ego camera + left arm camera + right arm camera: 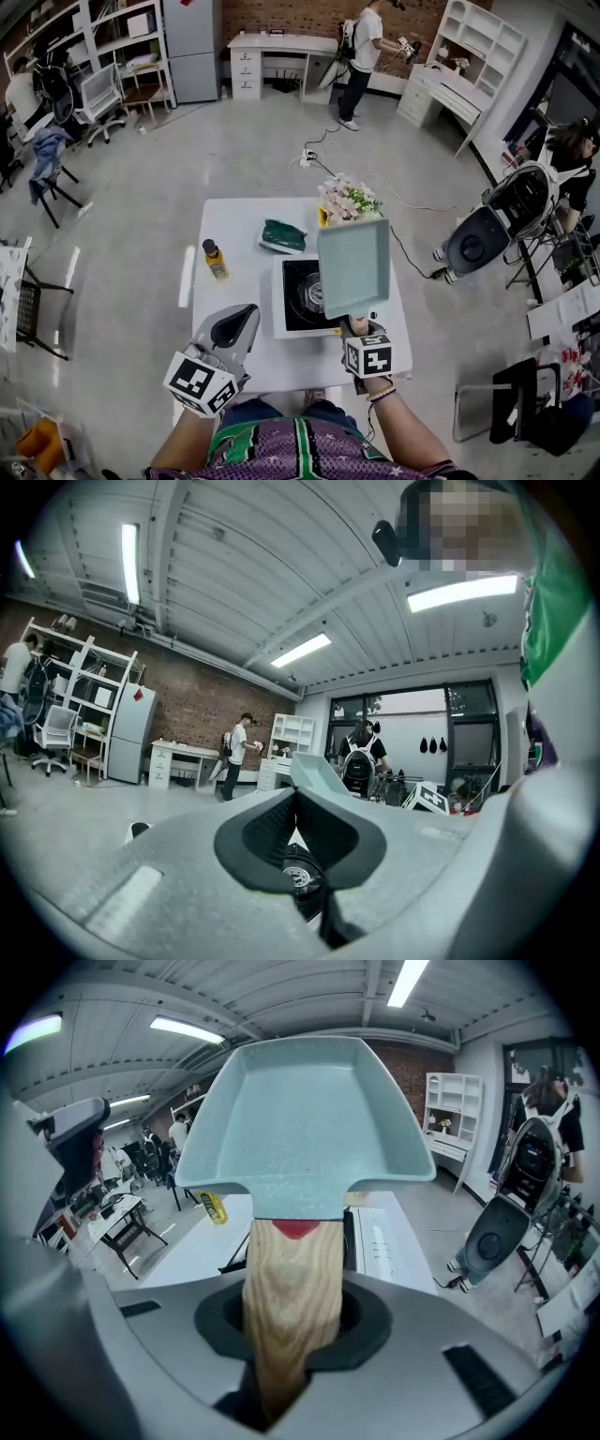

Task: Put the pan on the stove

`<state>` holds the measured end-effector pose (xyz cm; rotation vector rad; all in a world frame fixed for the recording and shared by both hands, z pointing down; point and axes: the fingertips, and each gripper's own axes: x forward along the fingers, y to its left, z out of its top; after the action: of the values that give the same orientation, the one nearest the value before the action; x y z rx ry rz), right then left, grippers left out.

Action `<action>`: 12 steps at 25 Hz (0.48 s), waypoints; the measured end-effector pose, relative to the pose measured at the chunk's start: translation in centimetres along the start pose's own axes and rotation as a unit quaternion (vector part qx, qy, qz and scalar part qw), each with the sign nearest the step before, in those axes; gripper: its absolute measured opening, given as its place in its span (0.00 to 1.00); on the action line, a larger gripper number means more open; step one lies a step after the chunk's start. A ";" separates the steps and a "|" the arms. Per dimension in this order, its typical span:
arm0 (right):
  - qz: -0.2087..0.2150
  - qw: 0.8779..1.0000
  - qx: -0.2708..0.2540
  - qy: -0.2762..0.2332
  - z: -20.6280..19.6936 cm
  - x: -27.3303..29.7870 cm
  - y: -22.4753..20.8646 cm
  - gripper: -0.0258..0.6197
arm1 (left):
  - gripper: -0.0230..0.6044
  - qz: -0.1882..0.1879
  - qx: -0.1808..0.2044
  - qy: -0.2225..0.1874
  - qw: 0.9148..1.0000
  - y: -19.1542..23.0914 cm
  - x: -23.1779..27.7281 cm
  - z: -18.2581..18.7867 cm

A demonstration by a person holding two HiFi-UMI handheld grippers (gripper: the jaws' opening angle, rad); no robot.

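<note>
Pan: a pale teal square pan (pixel 354 265) with a wooden handle (pixel 292 1288) is held in the air over the right part of the stove; it is not set down on it.
Right gripper: the right gripper (pixel 355 324) is clamped on the wooden handle, which is pinched between the two jaws; the pan's open side is turned up, as seen in the right gripper view.
Left gripper: the left gripper (pixel 250 312) is held over the near left part of the table, and its jaws are seen together at the tips with nothing between them.
Stove: a white single-burner stove (pixel 298 292) is placed on the white table (pixel 234 225), near its front edge; its dark top is partly covered by the pan.
Other things on the table: a small yellow bottle (pixel 215 260) is stood left of the stove, a green packet (pixel 283 236) is laid behind it, and a bunch of flowers (pixel 349 200) is set at the far edge.
</note>
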<state>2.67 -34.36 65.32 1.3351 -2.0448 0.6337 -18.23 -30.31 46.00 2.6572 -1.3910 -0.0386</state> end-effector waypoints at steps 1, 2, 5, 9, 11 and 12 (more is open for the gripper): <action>-0.005 1.000 0.003 0.004 -0.3 0.0 0.1 0.18 | 0.06 -0.007 -0.004 0.001 1.000 0.1 -0.1 -0.2; -0.009 1.000 0.007 0.007 -0.4 0.1 0.4 0.18 | 0.06 -0.013 -0.007 0.003 1.000 0.3 -0.1 -0.4; -0.015 1.000 0.017 0.015 -0.9 0.6 1.3 0.18 | 0.06 -0.025 -0.012 0.004 1.000 1.4 -0.5 -0.9; -0.024 0.999 0.028 0.029 -1.8 1.0 2.2 0.18 | 0.06 -0.040 -0.016 0.006 0.999 2.6 -1.0 -1.1; -0.028 0.998 0.034 0.036 -2.1 1.2 2.6 0.18 | 0.06 -0.044 -0.016 0.007 0.999 3.4 -1.4 -1.1; -0.030 0.998 0.037 0.040 -2.3 1.4 2.7 0.18 | 0.06 -0.047 -0.017 0.007 0.999 3.7 -1.5 -1.1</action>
<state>0.26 -32.63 67.72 1.3859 -1.9273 0.7288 -22.05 -31.01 47.48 2.6876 -1.2506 -0.0516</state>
